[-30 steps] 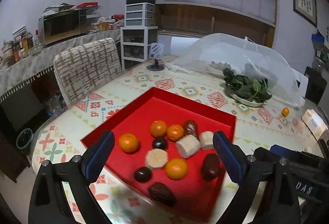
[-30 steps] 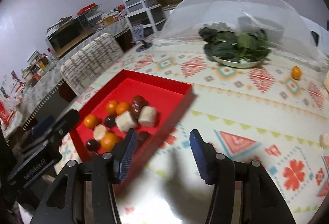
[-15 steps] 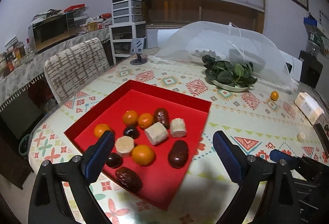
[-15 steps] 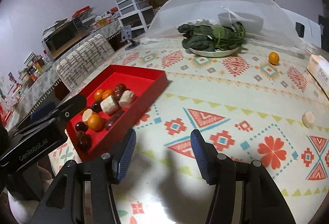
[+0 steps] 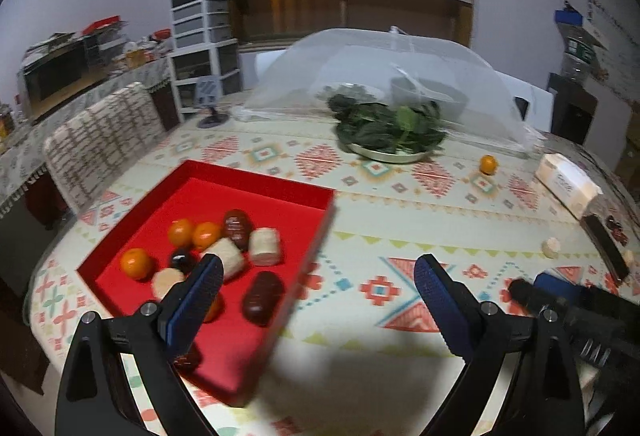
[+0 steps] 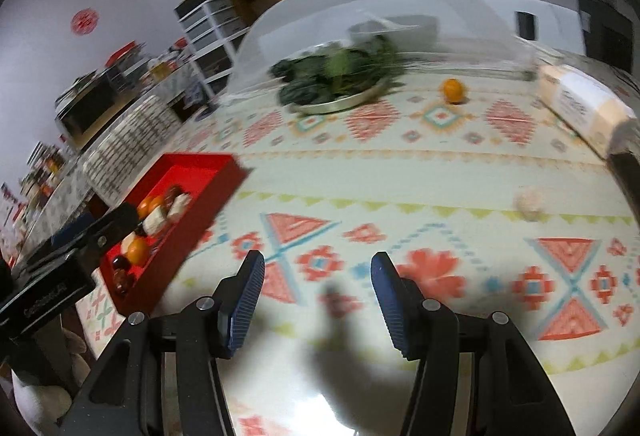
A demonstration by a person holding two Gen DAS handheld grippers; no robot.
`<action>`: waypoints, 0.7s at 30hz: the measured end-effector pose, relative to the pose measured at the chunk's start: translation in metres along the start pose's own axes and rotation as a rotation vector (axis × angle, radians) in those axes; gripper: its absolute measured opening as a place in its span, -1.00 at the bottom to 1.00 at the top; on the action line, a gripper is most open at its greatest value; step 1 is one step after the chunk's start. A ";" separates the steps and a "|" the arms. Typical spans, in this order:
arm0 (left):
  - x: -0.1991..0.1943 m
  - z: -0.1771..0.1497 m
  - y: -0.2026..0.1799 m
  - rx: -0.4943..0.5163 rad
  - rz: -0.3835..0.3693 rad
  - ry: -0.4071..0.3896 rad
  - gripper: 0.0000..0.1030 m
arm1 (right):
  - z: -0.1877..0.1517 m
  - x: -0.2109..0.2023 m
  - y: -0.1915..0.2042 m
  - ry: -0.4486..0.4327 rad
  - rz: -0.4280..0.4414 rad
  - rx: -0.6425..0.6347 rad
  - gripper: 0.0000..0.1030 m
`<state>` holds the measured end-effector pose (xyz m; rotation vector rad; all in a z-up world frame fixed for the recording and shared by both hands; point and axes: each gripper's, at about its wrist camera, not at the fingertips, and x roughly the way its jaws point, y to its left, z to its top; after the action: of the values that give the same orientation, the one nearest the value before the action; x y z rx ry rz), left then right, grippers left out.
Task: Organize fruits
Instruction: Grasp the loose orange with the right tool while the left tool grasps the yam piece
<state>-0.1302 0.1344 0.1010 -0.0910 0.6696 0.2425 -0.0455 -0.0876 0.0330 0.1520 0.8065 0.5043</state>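
**Both grippers swing right, off the tray**

Since a sec ago both views have slid right: tray (image 5: 256, 352) now sits at left, more bare tablecloth (image 5: 400, 220) ahead. L gripper (image 5: 316, 292) jaws wide, empty; left finger overlaps tray w/ fruits (image 5: 224, 248). R gripper (image 6: 316, 292) approx half open, nothing between, over cloth. Loose orange (image 6: 453, 90) lies near greens plate (image 6: 340, 104); pale piece (image 6: 529, 201) well apart, toward right edge.
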 end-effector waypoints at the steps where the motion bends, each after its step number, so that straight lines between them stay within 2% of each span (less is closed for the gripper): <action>1: 0.001 0.000 -0.003 0.001 -0.016 0.005 0.86 | 0.003 -0.004 -0.009 -0.005 -0.012 0.008 0.17; 6: 0.005 0.008 -0.012 -0.013 -0.120 0.035 0.86 | 0.037 -0.028 -0.065 -0.041 -0.121 0.044 0.17; 10: 0.006 0.014 -0.009 -0.048 -0.195 0.042 0.86 | 0.076 -0.025 -0.109 -0.055 -0.186 0.091 0.17; 14: 0.010 0.015 -0.003 -0.075 -0.243 0.056 0.87 | 0.111 0.007 -0.138 -0.026 -0.160 0.145 0.17; 21: 0.028 0.017 0.006 -0.097 -0.289 0.095 0.87 | 0.156 0.087 -0.140 0.039 -0.135 0.133 0.17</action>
<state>-0.1001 0.1480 0.0966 -0.2909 0.7302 -0.0078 0.1701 -0.1581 0.0391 0.2097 0.8820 0.3271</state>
